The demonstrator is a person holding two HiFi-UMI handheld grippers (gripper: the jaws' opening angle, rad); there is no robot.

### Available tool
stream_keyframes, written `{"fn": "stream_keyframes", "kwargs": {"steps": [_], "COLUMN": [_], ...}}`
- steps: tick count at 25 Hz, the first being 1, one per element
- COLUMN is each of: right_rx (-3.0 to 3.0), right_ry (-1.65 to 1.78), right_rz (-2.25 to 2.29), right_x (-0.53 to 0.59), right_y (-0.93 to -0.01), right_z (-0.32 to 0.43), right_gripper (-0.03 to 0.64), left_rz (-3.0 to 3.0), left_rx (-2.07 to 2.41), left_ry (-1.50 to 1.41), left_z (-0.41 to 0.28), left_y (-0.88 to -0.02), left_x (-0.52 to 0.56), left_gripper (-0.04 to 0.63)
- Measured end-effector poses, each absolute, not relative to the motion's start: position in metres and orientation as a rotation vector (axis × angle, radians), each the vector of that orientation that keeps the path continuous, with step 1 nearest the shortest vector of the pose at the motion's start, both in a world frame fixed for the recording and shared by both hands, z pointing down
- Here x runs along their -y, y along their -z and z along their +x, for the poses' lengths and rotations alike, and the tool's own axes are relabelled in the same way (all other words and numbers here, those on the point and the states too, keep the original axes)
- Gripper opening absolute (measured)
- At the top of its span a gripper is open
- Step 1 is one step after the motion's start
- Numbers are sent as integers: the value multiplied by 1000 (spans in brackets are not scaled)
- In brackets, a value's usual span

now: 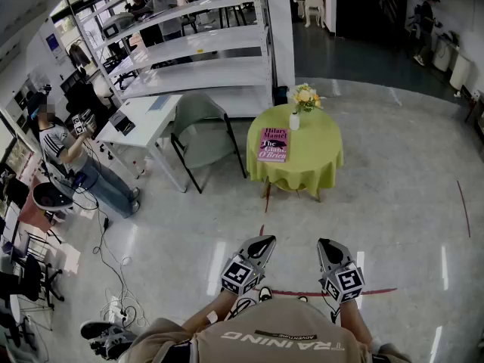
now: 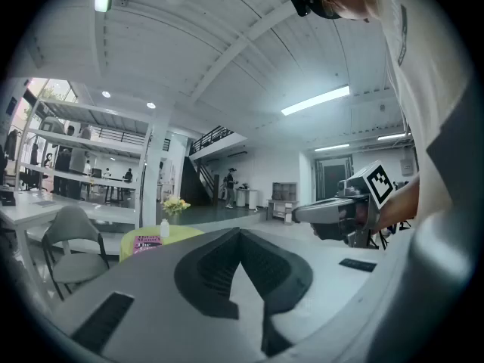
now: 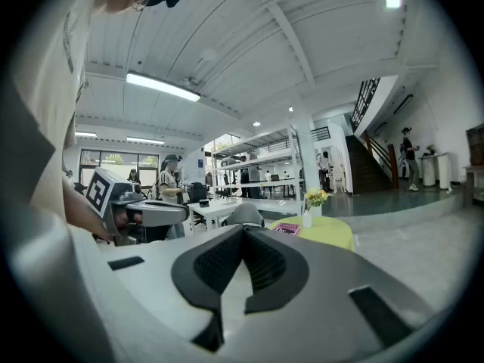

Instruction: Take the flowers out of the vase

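Yellow flowers [image 1: 305, 97] stand in a small white vase [image 1: 294, 119] at the far edge of a round table with a yellow-green cloth [image 1: 310, 161]. A pink book [image 1: 273, 144] lies beside the vase. My left gripper [image 1: 265, 241] and right gripper [image 1: 325, 243] are held side by side close to my body, far short of the table, both shut and empty. The left gripper view shows its jaws [image 2: 240, 233] meeting, with the flowers [image 2: 175, 204] small and distant. In the right gripper view the jaws [image 3: 243, 229] are also together, with the flowers [image 3: 316, 197] far ahead.
A grey chair [image 1: 200, 127] stands left of the table, next to a white desk [image 1: 140, 123] and long white shelving [image 1: 189, 36]. A person [image 1: 72, 150] stands at the left. Cables [image 1: 113, 278] lie on the floor at the left; a red tape line [image 1: 378, 291] runs by my feet.
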State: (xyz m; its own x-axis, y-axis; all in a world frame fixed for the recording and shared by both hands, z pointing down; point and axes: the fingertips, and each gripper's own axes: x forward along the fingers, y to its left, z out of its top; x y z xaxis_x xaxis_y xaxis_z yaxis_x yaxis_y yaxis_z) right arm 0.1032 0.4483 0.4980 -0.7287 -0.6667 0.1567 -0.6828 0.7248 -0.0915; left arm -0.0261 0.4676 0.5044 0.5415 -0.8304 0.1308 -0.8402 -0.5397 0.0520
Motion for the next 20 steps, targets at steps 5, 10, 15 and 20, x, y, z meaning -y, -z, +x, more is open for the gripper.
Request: {"fn": "stream_keyframes", "kwargs": {"steps": [5,10,15,20], "right_rx": [2793,2789,2787,2775], "right_ry": [-228,-241,-258,-249], "right_rz": [1115,1147,1180,1197], "right_x": [-449,-451,-437,-431], "right_y": [-500,-503,-499,-498], "right_z": [112,106,94,81], "right_gripper": [-3,-3,-3,-3], "left_rz": [2654,2635,2621,2636], "left_rx": [1435,1446,1461,1452], "left_ry": [-136,-126,-95,-67], "left_z": [-22,-34,-56,-72], "left_y": [-508,-510,-509,-505], "left_x": [-474,-475,-465,-452], "left_gripper": [0,0,0,0]}}
